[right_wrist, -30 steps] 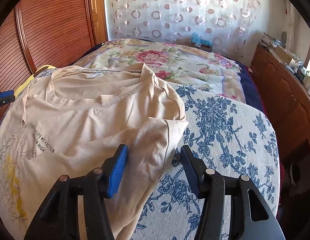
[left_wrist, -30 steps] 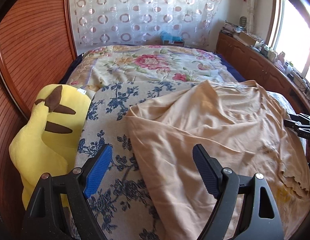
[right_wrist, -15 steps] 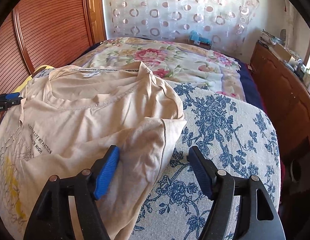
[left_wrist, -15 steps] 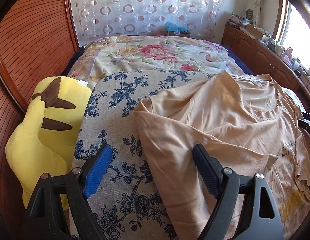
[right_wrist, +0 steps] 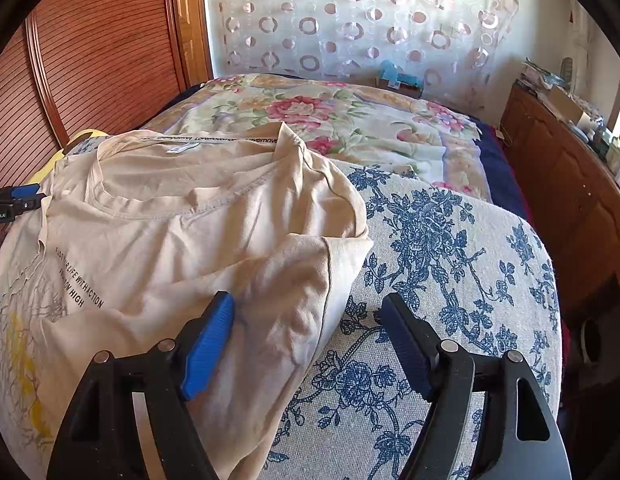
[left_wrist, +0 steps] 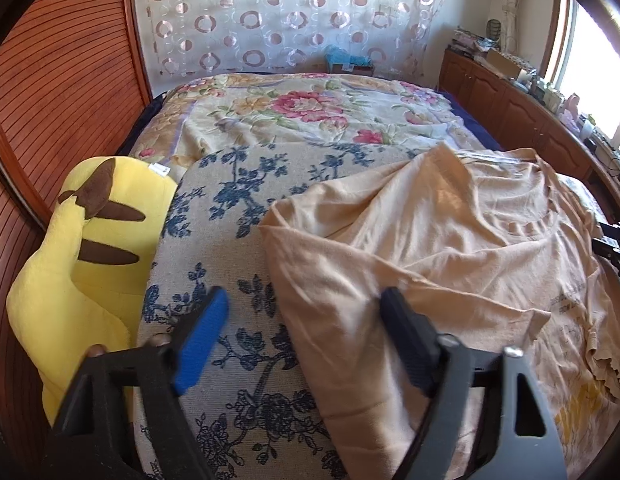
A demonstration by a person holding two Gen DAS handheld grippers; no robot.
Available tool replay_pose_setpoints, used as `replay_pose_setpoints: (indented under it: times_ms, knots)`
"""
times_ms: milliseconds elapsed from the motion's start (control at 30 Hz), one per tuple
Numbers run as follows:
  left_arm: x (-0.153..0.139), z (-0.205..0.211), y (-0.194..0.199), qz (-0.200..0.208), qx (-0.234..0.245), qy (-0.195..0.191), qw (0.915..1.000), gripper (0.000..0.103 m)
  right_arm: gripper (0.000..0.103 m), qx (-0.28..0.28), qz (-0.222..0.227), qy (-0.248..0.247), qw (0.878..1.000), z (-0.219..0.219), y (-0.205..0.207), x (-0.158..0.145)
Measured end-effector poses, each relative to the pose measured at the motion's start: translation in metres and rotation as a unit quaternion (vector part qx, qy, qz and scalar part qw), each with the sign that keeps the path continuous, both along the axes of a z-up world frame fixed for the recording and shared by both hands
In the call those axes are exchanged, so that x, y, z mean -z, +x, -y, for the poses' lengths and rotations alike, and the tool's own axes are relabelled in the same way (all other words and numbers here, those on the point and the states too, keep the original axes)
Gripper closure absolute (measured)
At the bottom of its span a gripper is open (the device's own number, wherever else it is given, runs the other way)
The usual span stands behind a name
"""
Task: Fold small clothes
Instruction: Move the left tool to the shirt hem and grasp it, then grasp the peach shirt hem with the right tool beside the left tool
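Both my tongs stand apart over the shirt (right_wrist: 157,232). Left tongs (left_wrist: 303,338) are closing around its sleeve edge; right tongs (right_wrist: 310,344) are opening.

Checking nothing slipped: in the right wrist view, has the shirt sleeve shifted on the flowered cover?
No. The sleeve still ends at the same blue sprigs of the flowered cover.
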State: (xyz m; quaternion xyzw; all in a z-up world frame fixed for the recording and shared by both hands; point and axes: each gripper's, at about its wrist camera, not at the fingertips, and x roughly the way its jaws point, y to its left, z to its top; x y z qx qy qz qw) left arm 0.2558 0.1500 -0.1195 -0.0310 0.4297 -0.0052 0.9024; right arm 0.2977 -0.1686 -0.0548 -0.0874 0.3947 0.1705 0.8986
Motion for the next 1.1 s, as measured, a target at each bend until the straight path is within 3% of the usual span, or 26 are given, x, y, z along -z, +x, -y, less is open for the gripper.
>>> replay_pose_setpoints:
  times_ms: [100,300,733,1100]
  knots:
    - [-0.003,0.003,0.001,0.000,0.010,-0.014,0.9998,0.059,0.025,0.000,0.000,0.000,1.000,0.000,0.000,0.000]
    - [-0.007,0.016,0.001,-0.003,0.034,-0.019,0.9992,0.089,0.024,0.000,0.000,0.000,1.000,0.000,0.000,0.000]
    - [-0.036,0.037,-0.020,0.051,0.051,-0.022,0.9971,0.093,0.023,0.001,0.001,0.001,1.000,0.001,0.000,0.000]
    - [-0.041,0.044,-0.032,0.077,0.051,-0.030,0.9952,0.095,0.023,0.013,0.000,0.010,1.000,0.016,0.005,-0.004]
